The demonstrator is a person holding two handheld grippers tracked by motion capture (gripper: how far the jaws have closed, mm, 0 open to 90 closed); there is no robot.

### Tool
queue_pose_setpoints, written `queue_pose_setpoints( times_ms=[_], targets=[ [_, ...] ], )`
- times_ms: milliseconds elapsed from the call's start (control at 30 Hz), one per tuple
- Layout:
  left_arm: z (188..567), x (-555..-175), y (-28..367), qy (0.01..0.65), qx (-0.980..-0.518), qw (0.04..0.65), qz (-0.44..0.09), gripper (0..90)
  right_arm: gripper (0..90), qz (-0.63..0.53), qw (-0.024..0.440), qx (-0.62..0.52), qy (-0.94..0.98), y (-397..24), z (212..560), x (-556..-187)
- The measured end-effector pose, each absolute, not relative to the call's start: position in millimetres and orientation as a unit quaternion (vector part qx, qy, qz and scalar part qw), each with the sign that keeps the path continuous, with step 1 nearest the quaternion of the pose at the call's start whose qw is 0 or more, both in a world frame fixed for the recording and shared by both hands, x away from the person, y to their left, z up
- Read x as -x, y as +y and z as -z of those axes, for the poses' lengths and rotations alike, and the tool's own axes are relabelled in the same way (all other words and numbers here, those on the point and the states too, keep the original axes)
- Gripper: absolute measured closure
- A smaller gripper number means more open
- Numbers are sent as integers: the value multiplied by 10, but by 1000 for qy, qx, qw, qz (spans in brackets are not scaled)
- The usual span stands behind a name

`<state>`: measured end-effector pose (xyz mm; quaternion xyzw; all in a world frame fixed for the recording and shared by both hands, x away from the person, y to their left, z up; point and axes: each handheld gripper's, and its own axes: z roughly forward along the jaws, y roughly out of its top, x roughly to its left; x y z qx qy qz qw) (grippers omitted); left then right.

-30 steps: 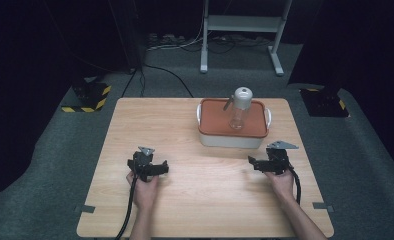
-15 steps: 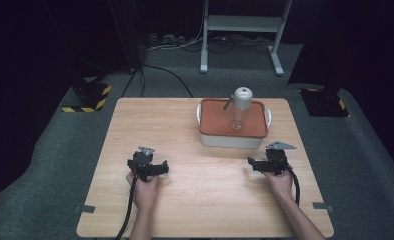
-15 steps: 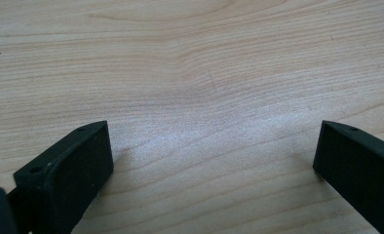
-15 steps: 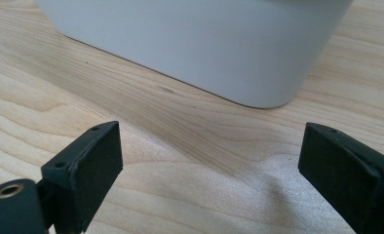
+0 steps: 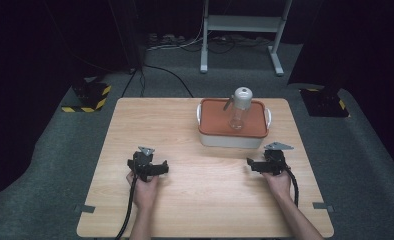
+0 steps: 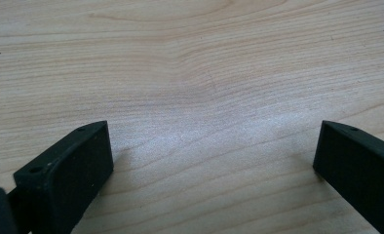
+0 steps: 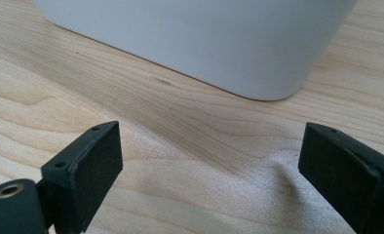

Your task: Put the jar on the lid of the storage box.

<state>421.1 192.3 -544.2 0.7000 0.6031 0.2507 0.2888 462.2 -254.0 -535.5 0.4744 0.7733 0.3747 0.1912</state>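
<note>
Between the fingers: only bare desk, on both sides.
Left fingers: wide open, holding nothing. The two black pads sit low over the light wood. From the high view the left fingers point toward the middle of the desk.
Right fingers: wide open too, holding nothing. From the high view the right fingers point toward the middle of the desk, facing the left ones.
Hands: the left hand and the right hand each hold a tool near the front part of the desk, well apart from each other.
Box: white, with an orange lid on top. It sits just past the right fingers and a bit to their inner side. The right gripper view shows its white wall close ahead of the right fingers, not touching them. It is farther from the left fingers.
Bottle: clear, with a white cap. It rests on the orange lid, beyond the right fingers and apart from them. I cannot tell if it stands or lies flat.
Cables: black, trailing back from each tool along the arms.
</note>
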Motion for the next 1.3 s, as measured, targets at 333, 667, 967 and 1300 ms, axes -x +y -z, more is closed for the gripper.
queue_pose_setpoints(
  times_ms=[333, 667, 967, 1300],
  targets=[
    [5442, -4211, 1923, 603, -700, 289, -251, 9, 86, -369, 188, -476, 776, -2518, 5392, -4637],
    [5442, -4211, 1922, 603, -700, 289, -251, 9, 87, -358, 188, -478, 780, -2484, 5418, -4650],
    [5441, -4208, 1919, 603, -700, 288, -252, 11, 94, -338, 207, -469, 789, -2427, 5426, -4639],
    [5441, -4208, 1918, 603, -700, 288, -252, 12, 94, -338, 208, -469, 789, -2427, 5426, -4639]
  ],
)
